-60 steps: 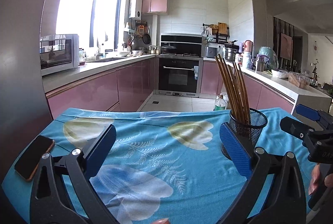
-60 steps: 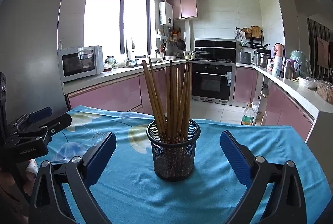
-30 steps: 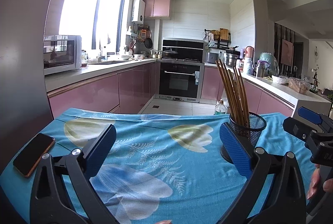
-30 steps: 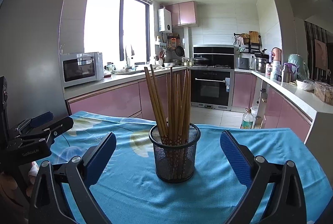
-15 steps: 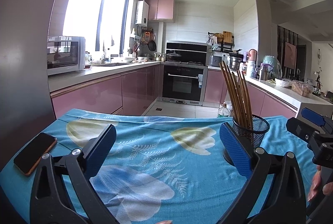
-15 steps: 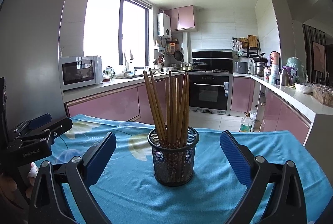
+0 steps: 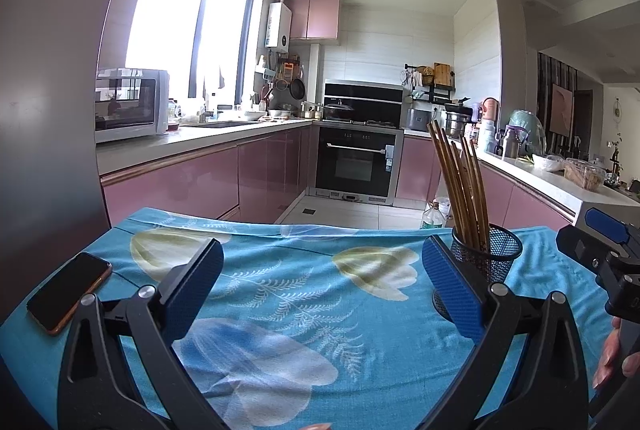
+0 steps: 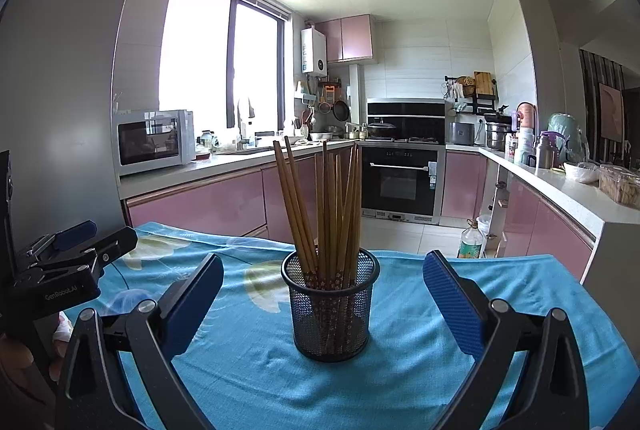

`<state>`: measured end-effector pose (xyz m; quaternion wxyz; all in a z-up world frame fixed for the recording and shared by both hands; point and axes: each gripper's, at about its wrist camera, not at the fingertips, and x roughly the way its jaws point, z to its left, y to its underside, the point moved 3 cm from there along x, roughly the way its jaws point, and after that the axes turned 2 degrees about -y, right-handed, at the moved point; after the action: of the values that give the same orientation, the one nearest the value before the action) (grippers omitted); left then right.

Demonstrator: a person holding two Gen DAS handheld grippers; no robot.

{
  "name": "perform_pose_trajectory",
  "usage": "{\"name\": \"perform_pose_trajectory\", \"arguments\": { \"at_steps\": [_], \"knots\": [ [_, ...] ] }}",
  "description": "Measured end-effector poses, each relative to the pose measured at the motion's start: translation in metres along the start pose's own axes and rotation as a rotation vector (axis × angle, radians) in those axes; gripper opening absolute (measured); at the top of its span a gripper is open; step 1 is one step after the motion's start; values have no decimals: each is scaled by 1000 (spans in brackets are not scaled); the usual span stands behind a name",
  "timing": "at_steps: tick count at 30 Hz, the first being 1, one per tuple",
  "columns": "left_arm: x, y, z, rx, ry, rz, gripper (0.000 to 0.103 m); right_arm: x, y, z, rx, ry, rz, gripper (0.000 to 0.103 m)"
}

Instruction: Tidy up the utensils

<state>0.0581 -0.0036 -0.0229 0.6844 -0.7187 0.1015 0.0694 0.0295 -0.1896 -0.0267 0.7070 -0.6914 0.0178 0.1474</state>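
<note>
A black mesh cup (image 8: 330,310) stands upright on the blue flowered tablecloth (image 8: 256,382), holding several wooden chopsticks (image 8: 320,206). My right gripper (image 8: 322,294) is open, its blue pads either side of the cup without touching it. In the left wrist view the same cup (image 7: 486,262) with its chopsticks (image 7: 460,190) sits behind my right-hand pad. My left gripper (image 7: 320,276) is open over bare cloth, holding nothing. The right gripper (image 7: 604,258) shows at that view's right edge, and the left gripper (image 8: 76,254) at the left edge of the right wrist view.
A dark phone (image 7: 68,292) lies on the cloth near the table's left edge. A hand (image 7: 612,354) grips the right tool. Beyond the table are pink kitchen cabinets (image 7: 176,186), an oven (image 7: 356,162) and a microwave (image 8: 154,140) on the counter.
Both views have tilted slightly, so the kitchen and cup sit a little lower in frame. The cup, chopsticks and phone stay put, and both grippers remain open.
</note>
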Motion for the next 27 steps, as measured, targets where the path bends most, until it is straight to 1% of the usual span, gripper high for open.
{"name": "perform_pose_trajectory", "arguments": {
  "at_steps": [27],
  "knots": [
    [1,1,-1,0,2,0,98,2,-1,-3,6,8,-2,97]
  ]
}}
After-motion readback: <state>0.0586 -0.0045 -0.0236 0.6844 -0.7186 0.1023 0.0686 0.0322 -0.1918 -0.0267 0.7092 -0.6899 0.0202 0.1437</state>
